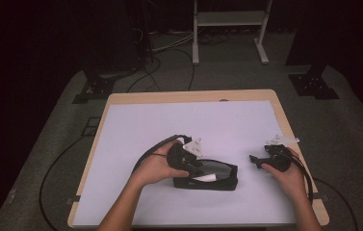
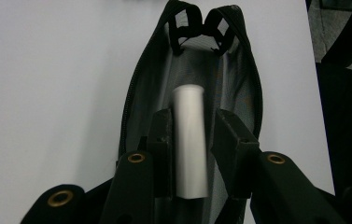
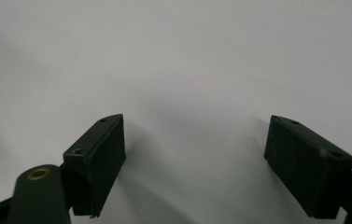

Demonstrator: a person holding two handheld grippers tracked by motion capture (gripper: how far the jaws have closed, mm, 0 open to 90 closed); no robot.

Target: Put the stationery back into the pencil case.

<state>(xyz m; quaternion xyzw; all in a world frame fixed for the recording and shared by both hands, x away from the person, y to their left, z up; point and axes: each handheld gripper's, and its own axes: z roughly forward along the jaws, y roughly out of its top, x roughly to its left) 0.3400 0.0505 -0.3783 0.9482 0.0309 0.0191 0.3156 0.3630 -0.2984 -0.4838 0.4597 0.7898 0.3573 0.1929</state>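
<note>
**Lowering the white cylinder into the open pouch**

The left gripper has its jaws on either side of a white cylinder over the unzipped black pouch; whether they pinch it I cannot tell. Best keep it along the opening, clear of the zipper. The right gripper waits, jaws wide, over the bare tabletop, and could steady the pouch.

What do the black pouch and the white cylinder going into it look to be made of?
Pouch: soft black fabric with a grey mesh-like lining, judging by its zipper edge and its sagging, gaping mouth. White cylinder: smooth and matte, possibly plastic or chalk; blur leaves it open. It sits between the left gripper jaws.
</note>
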